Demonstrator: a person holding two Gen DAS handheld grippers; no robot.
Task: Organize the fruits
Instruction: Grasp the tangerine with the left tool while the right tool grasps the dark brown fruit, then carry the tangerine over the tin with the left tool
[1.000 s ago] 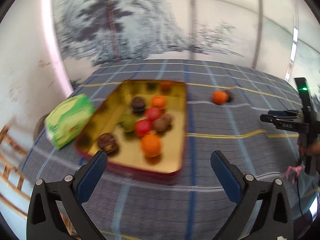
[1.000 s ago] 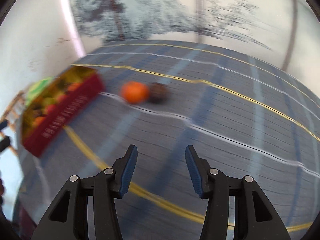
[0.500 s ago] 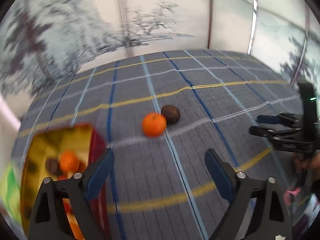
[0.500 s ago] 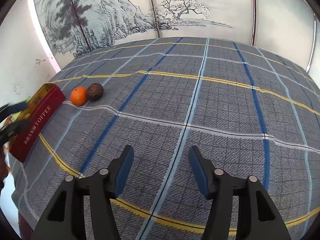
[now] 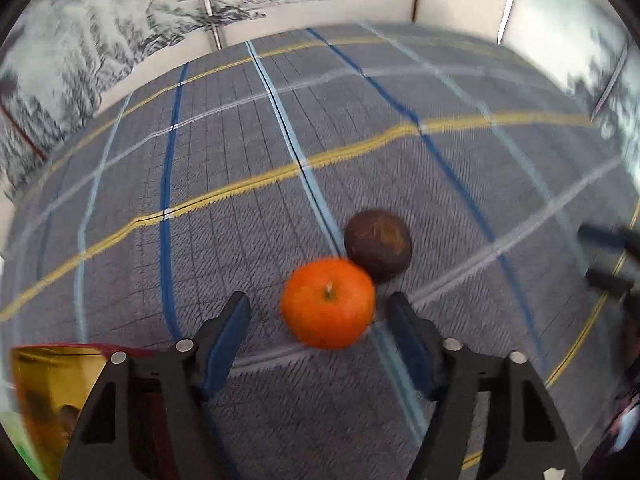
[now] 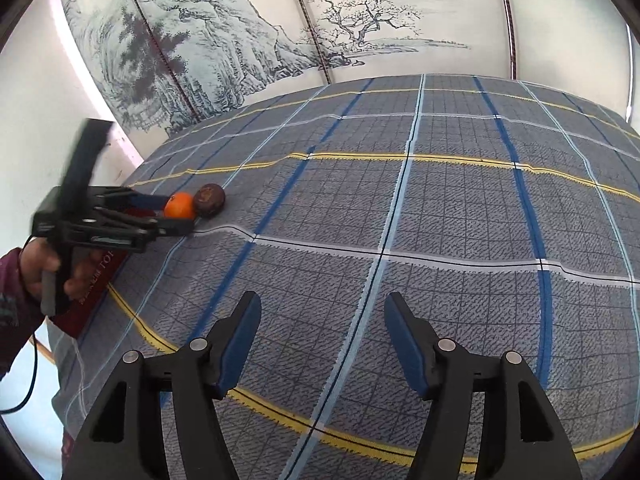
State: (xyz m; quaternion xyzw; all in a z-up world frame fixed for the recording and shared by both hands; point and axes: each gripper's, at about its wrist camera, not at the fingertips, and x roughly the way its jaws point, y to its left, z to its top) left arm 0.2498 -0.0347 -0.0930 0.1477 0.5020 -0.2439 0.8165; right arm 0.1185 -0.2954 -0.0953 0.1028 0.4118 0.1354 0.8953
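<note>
An orange tangerine (image 5: 329, 303) lies on the plaid cloth, touching a dark brown round fruit (image 5: 378, 245) just behind it. My left gripper (image 5: 320, 316) is open, with the tangerine between its fingertips and not gripped. Both fruits also show in the right wrist view, the tangerine (image 6: 179, 205) and the brown fruit (image 6: 209, 199), with the left gripper (image 6: 176, 212) around the tangerine. The red and gold tin (image 5: 48, 384) sits at the lower left, partly hidden by the left finger. My right gripper (image 6: 322, 340) is open and empty over bare cloth.
The tin's red side (image 6: 96, 280) lies near the table's left edge, behind the hand holding the left gripper. A painted folding screen (image 6: 280, 28) stands behind the table. The right gripper shows blurred at the far right of the left wrist view (image 5: 608, 256).
My left gripper has swung away from the tin and moved in on the two loose fruits until the tangerine sits between its fingers. The right gripper has panned right and steadied.
</note>
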